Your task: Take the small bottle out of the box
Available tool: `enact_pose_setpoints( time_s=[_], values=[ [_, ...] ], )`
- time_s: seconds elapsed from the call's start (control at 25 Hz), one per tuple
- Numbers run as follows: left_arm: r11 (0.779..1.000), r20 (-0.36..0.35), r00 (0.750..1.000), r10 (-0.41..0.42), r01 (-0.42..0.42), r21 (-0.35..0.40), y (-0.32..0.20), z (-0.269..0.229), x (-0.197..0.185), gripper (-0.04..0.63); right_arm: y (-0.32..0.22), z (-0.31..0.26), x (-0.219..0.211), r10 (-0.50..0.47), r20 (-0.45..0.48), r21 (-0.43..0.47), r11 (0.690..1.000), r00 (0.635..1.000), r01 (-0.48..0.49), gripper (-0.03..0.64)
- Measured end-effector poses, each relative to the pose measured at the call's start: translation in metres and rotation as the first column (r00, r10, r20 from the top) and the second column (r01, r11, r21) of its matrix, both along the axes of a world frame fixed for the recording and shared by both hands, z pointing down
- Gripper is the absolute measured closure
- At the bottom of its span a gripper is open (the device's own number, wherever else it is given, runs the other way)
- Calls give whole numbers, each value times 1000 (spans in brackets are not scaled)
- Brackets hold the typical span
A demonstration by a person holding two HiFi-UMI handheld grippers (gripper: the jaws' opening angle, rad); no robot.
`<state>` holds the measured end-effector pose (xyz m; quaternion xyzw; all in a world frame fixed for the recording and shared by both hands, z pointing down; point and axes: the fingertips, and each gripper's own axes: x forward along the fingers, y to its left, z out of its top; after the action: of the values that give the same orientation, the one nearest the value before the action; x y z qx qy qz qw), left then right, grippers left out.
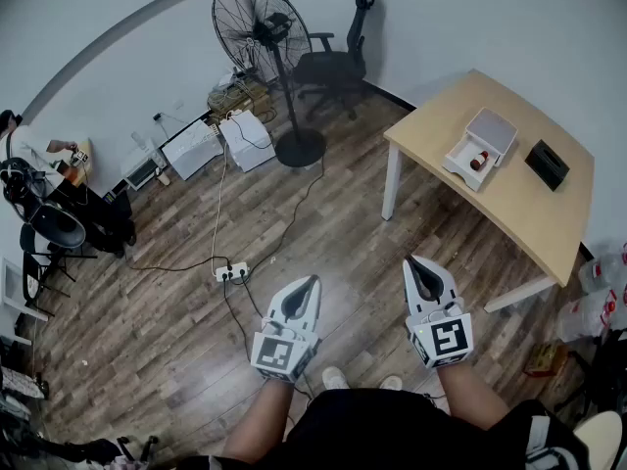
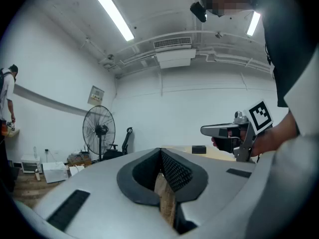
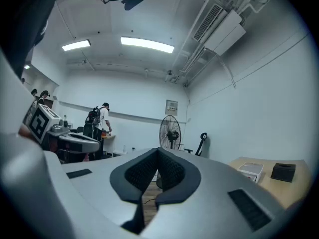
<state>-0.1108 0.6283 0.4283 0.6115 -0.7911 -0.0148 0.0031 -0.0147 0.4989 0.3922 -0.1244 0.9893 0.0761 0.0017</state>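
Black square marker (image 1: pixel 448 340), white box (image 1: pixel 480 145), small bottle (image 1: pixel 479 161)

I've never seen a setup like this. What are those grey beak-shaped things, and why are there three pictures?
There is no robot here. A person stands on a wooden floor with a hand-worked tool in each hand: the left gripper and the right gripper. Each has two jaws that pinch like tongs. Both pairs are shut, with nothing between them.

The picture looking down comes from a camera on the person's head. The other two come from cameras riding on the grippers, each looking along its own jaws.

Ahead and to the right stands a wooden table. On it is an open white box with a small bottle inside, and a black object lies beside the box. Nothing has been picked up yet.
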Motion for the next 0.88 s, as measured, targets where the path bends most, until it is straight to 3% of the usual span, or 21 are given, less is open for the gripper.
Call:
enact_pose_setpoints(
  time_s=[0.48,0.88],
  values=[
    [1000,4,1000,21,-21,19,21,-2,-17,583,19,8,-12,36,-10,19,999,999,-36,606],
    [990,33,990,137,-138,42,25,1,-29,576,35,6,-30,93,24,21,995,995,-94,604]
  ],
)
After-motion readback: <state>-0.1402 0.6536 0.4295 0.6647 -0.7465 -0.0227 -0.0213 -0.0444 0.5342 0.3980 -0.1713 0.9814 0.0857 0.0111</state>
